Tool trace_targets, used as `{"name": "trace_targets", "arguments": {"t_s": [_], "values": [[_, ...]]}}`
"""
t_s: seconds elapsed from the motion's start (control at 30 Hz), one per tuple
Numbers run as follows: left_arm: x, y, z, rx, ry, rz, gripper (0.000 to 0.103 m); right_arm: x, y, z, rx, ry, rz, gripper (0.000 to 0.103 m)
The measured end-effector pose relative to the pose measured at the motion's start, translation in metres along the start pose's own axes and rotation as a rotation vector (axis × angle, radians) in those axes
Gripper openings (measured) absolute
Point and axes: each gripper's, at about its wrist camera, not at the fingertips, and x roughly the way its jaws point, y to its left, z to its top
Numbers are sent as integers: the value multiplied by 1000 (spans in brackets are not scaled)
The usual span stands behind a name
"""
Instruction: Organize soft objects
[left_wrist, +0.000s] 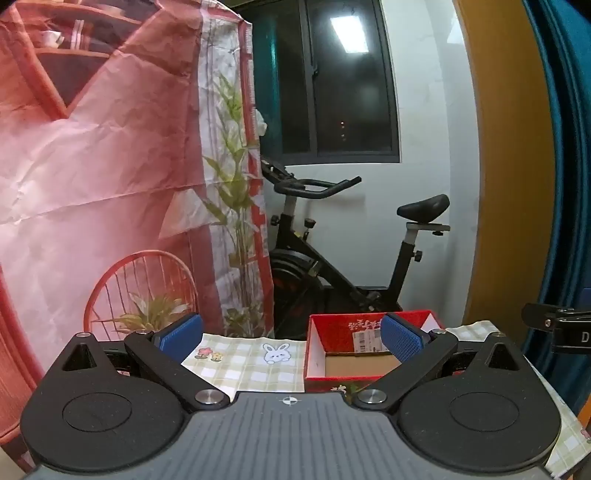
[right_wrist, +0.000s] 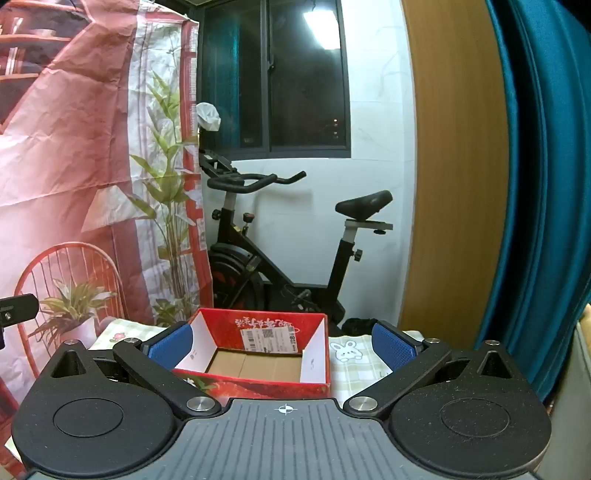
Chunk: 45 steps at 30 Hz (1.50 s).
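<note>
Both grippers, left (left_wrist: 291, 338) and right (right_wrist: 282, 345), spread wide, empty. Box (right_wrist: 258, 354) at 12 o'clock: light, stiff card; grip a wall. No soft objects in view.

The box (right_wrist: 258, 354) is red outside with white inner walls, a brown cardboard floor and a white label. Under it the tablecloth (left_wrist: 251, 365) is checked pale green and white, printed with a white rabbit and small flowers. Both grippers carry blue pads (left_wrist: 181, 338) on black arms. The backdrop (left_wrist: 92, 166) is pink-red with green plants; the curtain (right_wrist: 546, 184) is teal
</note>
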Motion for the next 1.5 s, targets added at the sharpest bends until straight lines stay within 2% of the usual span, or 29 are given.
{"name": "trace_targets", "arguments": {"t_s": [0.1,0.13,0.27,1.5], "values": [[5,4,1,-8,14,-20,103,0,1,0,-7,4,-3,103],[2,11,2,-8,-12,-17,103,-1,1,0,-8,3,-5,103],[-3,8,-1,10,-27,-6,103,0,-1,0,-2,5,-6,103],[1,2,-1,9,-9,8,103,1,1,0,-10,5,-9,103]]}}
